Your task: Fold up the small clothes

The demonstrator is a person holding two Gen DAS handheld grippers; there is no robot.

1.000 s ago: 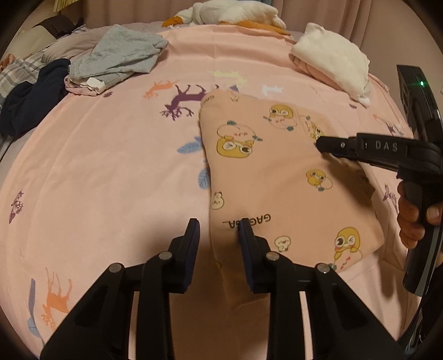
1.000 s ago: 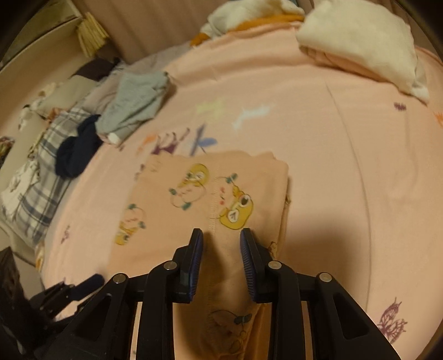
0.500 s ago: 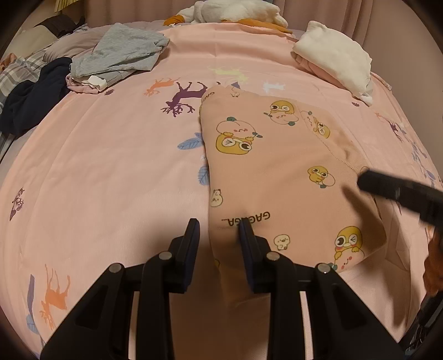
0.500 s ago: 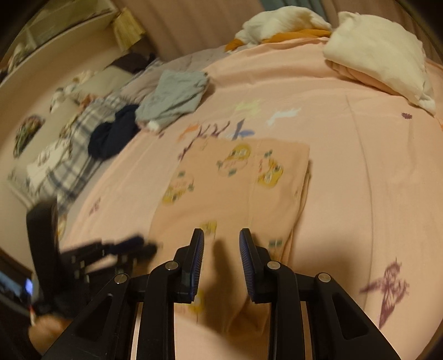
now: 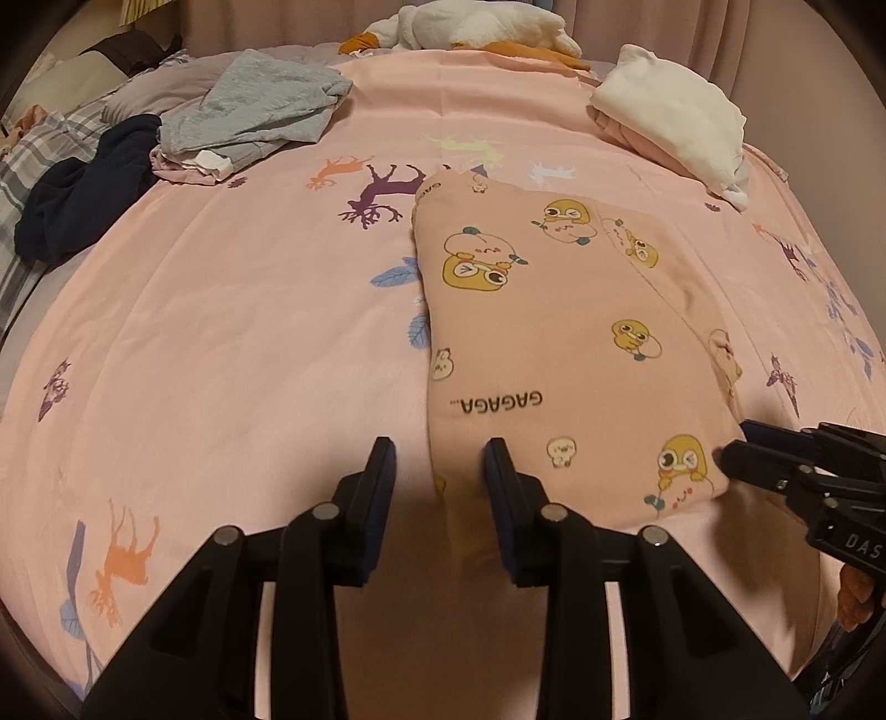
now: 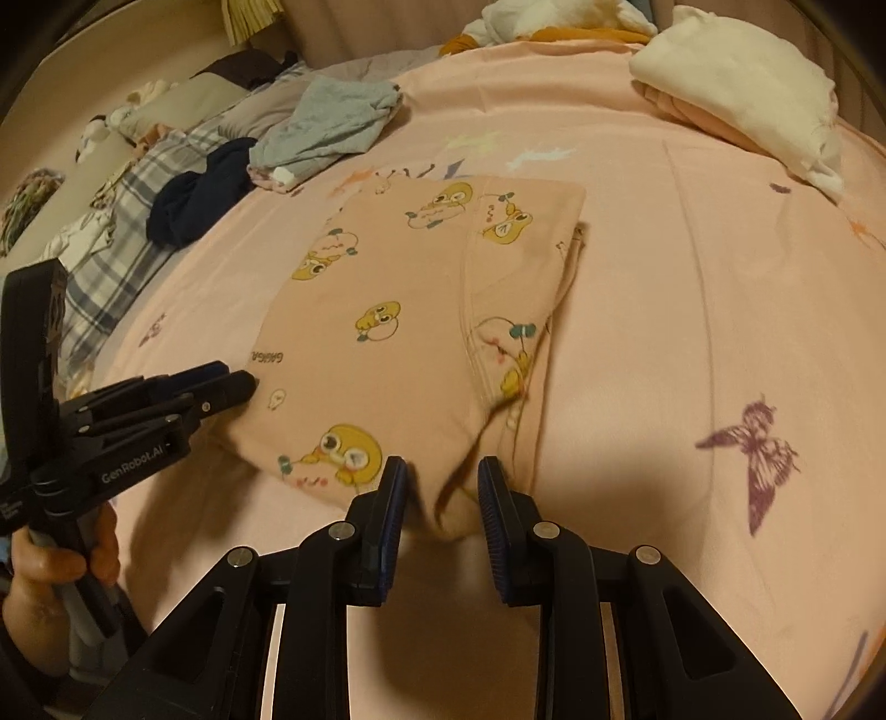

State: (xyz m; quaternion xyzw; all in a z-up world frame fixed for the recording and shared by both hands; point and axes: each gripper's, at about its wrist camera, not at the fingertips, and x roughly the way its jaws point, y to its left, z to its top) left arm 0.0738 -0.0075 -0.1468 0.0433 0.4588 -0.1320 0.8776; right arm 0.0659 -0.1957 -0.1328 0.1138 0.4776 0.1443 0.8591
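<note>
A peach garment (image 5: 565,332) printed with yellow cartoon ducks lies folded flat on the pink bedsheet (image 5: 221,343). My left gripper (image 5: 440,476) hovers at its near left corner. Its jaws are opening, and the garment's left edge runs between them with no pad pressing on it. In the right wrist view the garment (image 6: 410,299) shows a folded layer along its right side. My right gripper (image 6: 441,487) straddles the near right corner, pads apart from the cloth. Each gripper shows in the other's view: the left gripper (image 6: 238,382) and the right gripper (image 5: 742,448).
A grey top (image 5: 255,111) and a dark navy piece (image 5: 83,205) lie far left beside plaid bedding (image 6: 105,277). A cream and pink stack (image 5: 670,116) sits far right. White and orange plush things (image 5: 476,27) rest at the back. A hand (image 6: 50,570) holds the left gripper.
The right gripper drew back from over the garment's middle to its near right corner. The left gripper's jaws spread wider, staying at the near left corner.
</note>
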